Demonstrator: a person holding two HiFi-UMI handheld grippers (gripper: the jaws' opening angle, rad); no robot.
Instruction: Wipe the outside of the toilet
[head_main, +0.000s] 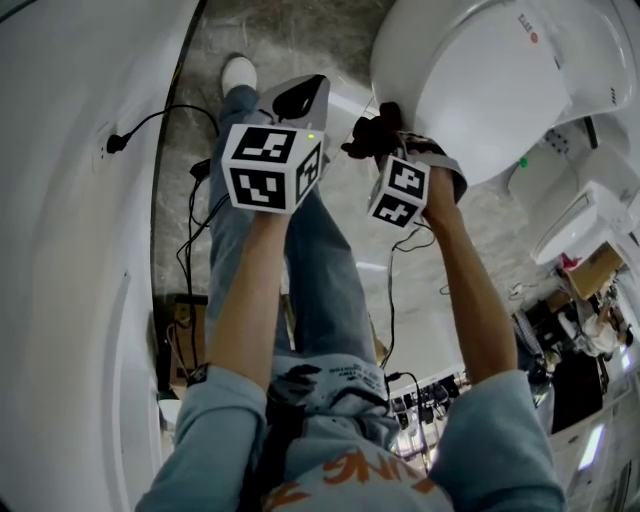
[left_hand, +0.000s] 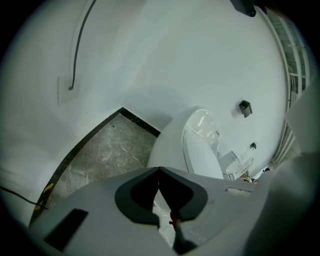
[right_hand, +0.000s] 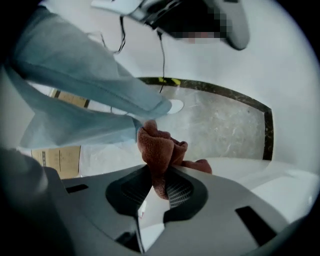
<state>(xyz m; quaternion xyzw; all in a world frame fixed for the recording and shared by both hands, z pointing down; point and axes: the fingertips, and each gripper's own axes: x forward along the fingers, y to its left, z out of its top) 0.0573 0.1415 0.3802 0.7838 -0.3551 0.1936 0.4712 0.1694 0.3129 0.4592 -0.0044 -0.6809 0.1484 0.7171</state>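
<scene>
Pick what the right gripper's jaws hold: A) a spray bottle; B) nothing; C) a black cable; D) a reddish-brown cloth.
D: the right gripper view shows the right gripper shut on a reddish-brown cloth, which bunches up beyond the jaws.

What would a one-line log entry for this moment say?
right gripper: shut on reddish-brown cloth | cloth: at toilet outside | left gripper: shut, empty

Floor (head_main: 275, 30): grey marble, beneath both grippers.
Shoe (head_main: 238, 72): white, just beyond the left gripper (head_main: 298, 100).
Plug (head_main: 115, 143): black, on the wall, well left of the left gripper.
Cardboard box (head_main: 596, 268): far right of the right gripper (head_main: 385, 135).
</scene>
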